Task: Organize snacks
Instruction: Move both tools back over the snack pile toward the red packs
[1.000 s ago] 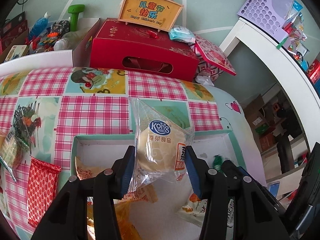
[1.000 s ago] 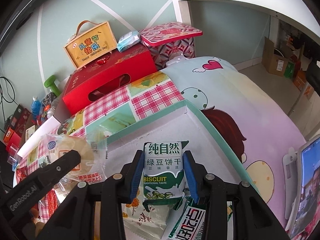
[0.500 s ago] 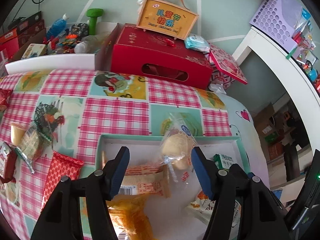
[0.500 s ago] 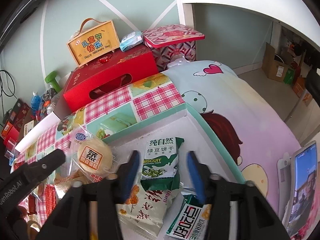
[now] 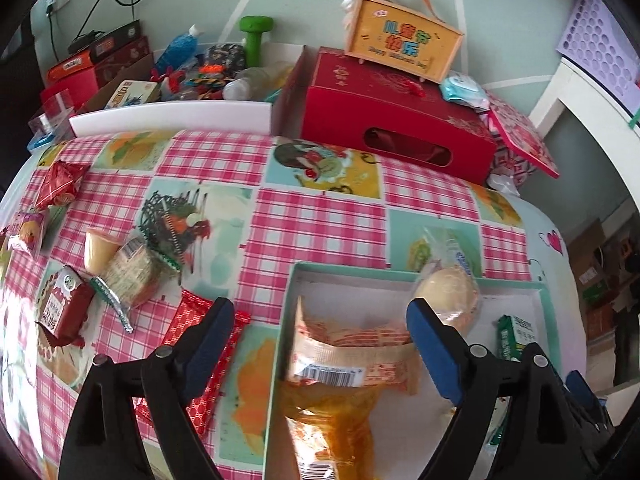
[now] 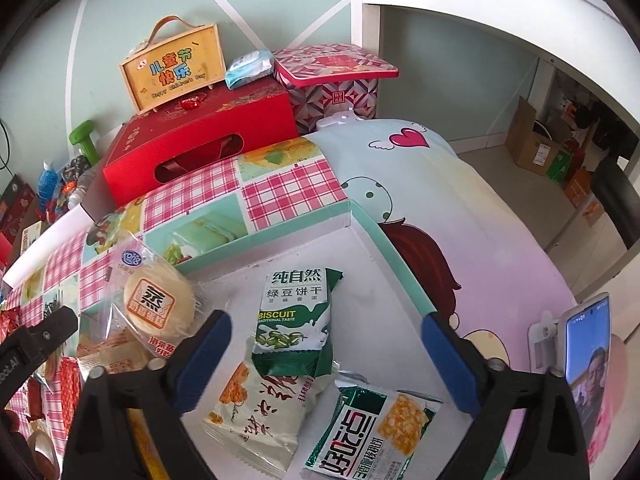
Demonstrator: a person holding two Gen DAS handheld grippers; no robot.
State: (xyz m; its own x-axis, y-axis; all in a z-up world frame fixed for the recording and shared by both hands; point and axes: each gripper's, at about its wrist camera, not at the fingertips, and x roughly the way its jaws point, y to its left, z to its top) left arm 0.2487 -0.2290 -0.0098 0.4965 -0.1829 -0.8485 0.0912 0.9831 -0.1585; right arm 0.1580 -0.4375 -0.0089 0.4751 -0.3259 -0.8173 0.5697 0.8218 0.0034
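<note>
A shallow white box with a mint-green rim (image 5: pixel 360 270) (image 6: pixel 400 256) lies on the checked cloth and holds several snack packs. The round cake in clear wrap (image 5: pixel 446 292) (image 6: pixel 158 300) leans on its far rim. The green biscuit pack (image 6: pixel 294 320) (image 5: pixel 516 338) lies inside on other packs. My left gripper (image 5: pixel 320 344) is open and empty above the box's left part. My right gripper (image 6: pixel 326 356) is open and empty above the biscuit pack. Loose snacks lie left of the box: a red patterned pack (image 5: pixel 200 364), a dark red pack (image 5: pixel 64 304).
A red gift box (image 5: pixel 396 116) with a yellow case (image 5: pixel 404 40) on it stands at the table's back. A patterned tin (image 6: pixel 336 76) is beside it. A white desk (image 6: pixel 500 4) and a phone on a stand (image 6: pixel 584 356) are to the right. Clutter fills the back left.
Both grippers opened wide and let go: the left dropped the round cake at the box's far rim, the right dropped the green biscuit pack in the box. Both pulled back.
</note>
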